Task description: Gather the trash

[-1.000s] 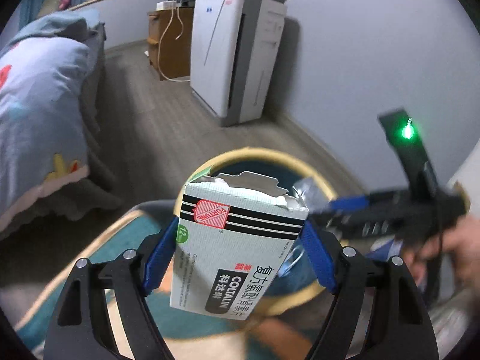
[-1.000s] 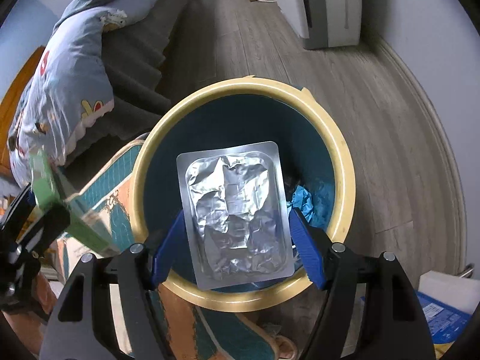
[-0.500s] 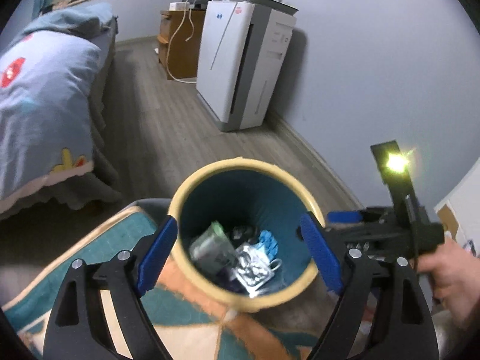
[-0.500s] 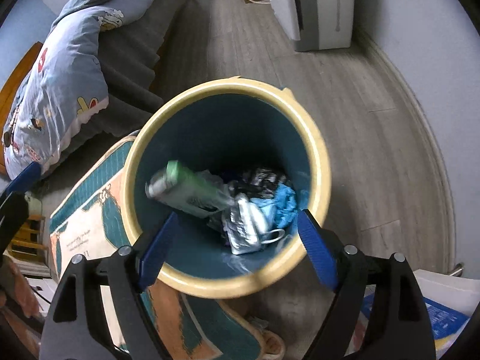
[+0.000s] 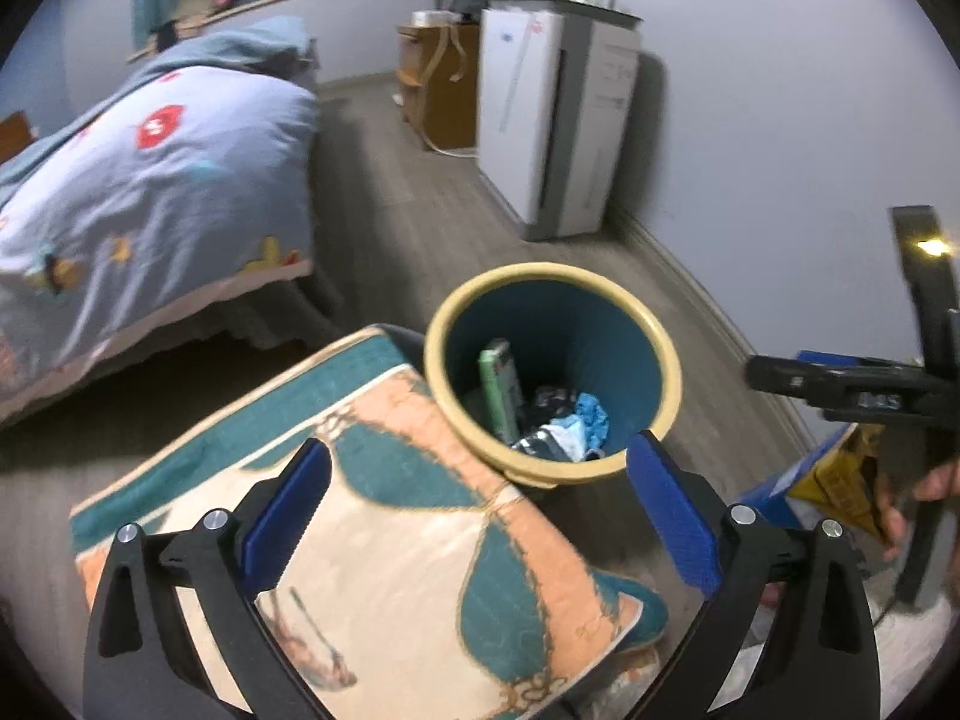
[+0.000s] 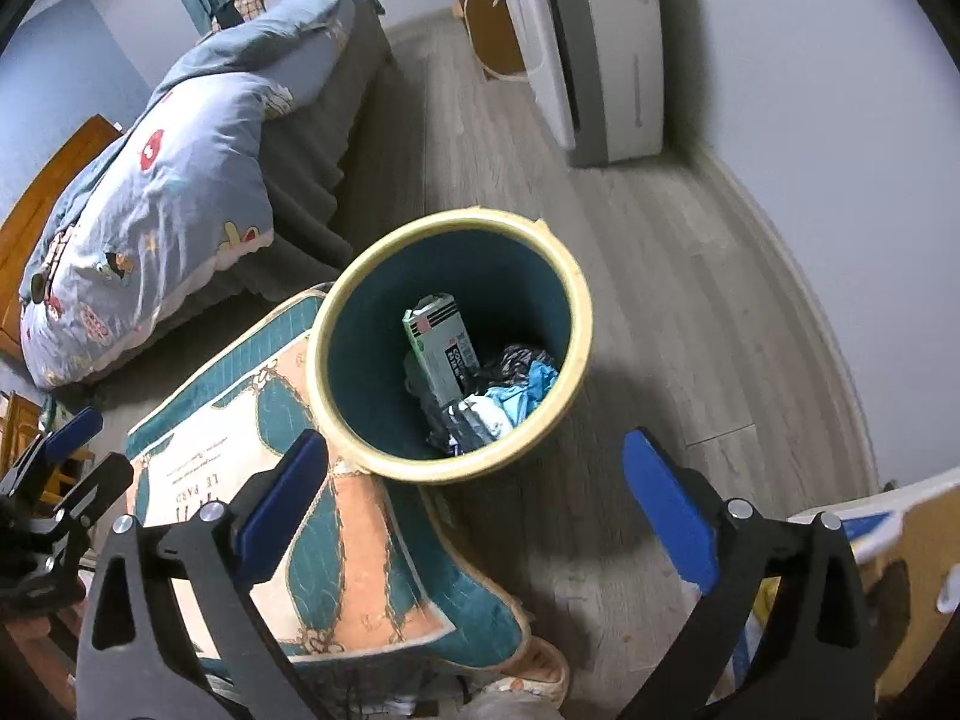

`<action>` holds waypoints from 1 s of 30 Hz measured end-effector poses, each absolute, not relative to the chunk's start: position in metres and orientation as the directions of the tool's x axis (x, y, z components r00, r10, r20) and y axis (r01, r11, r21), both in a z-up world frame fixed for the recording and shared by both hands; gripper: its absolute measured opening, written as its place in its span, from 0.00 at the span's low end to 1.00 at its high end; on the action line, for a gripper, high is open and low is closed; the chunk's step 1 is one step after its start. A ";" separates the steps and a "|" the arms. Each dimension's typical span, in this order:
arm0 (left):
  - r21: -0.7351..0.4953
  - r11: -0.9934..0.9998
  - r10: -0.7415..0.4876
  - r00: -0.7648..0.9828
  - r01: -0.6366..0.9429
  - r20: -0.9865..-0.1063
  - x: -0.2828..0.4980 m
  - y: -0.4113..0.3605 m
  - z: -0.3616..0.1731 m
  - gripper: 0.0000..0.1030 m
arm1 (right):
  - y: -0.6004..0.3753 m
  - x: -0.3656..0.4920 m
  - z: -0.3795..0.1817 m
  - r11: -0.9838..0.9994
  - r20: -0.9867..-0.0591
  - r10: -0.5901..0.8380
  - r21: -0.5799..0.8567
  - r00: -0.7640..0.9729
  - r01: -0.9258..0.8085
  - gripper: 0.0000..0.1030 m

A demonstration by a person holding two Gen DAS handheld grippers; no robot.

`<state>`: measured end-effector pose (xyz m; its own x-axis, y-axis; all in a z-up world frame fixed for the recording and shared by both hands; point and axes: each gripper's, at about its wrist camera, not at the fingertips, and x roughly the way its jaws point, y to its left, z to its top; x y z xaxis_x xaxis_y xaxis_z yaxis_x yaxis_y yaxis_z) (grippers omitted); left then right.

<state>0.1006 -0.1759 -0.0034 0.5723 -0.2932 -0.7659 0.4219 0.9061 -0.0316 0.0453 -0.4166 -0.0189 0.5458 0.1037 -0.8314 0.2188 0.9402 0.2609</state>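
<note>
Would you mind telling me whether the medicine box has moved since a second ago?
Yes. The medicine box has left the left gripper, now open, and dropped into the trash bin, leaning on its inner wall.

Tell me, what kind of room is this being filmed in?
Most likely a bedroom in a home. A bed with a blue cartoon-print duvet stands at the left, a white air purifier sits against the wall, and a small yellow-rimmed trash bin stands on the wood floor beside a patterned cushion.

Dim, cool indoor light. Fisheye bends my view, black vignette at corners. Soft motion blur throughout. Air purifier casts shadow on wall; small glare on my right tool's lamp.
</note>
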 end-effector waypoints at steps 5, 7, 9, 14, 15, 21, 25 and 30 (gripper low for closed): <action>0.021 0.930 -0.233 0.632 0.368 -0.739 0.094 -0.175 -0.008 0.95 | -0.410 0.031 -0.011 0.952 -0.826 0.068 0.222 0.559 0.212 0.94; 0.020 0.925 -0.242 0.627 0.380 -0.740 0.094 -0.178 -0.010 0.95 | -0.408 0.029 -0.008 0.958 -0.821 0.043 0.196 0.569 0.210 0.94; 0.034 0.922 -0.238 0.633 0.385 -0.736 0.093 -0.184 -0.011 0.95 | -0.405 0.028 -0.007 0.965 -0.819 0.030 0.174 0.573 0.198 0.94; 0.038 0.914 -0.257 0.648 0.405 -0.717 0.090 -0.192 -0.010 0.95 | -0.404 0.025 -0.005 0.971 -0.810 0.009 0.146 0.587 0.187 0.94; 0.035 0.912 -0.261 0.644 0.408 -0.720 0.090 -0.193 -0.010 0.95 | -0.403 0.025 -0.004 0.973 -0.809 0.001 0.136 0.588 0.186 0.94; 0.052 0.899 -0.262 0.627 0.436 -0.733 0.089 -0.200 -0.017 0.95 | -0.407 0.024 -0.005 0.972 -0.807 -0.016 0.125 0.590 0.197 0.94; 0.072 0.891 -0.258 0.630 0.449 -0.732 0.086 -0.204 -0.019 0.95 | -0.410 0.024 -0.005 0.968 -0.805 -0.014 0.137 0.593 0.209 0.94; 0.084 0.886 -0.256 0.630 0.457 -0.733 0.086 -0.206 -0.020 0.95 | -0.410 0.023 -0.004 0.968 -0.804 -0.012 0.140 0.595 0.209 0.94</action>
<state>0.0857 -0.2059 -0.0200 0.6302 -0.2555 -0.7332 0.4565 0.8858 0.0837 0.0232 -0.4103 -0.0044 0.5950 -0.0124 -0.8036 0.2093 0.9678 0.1400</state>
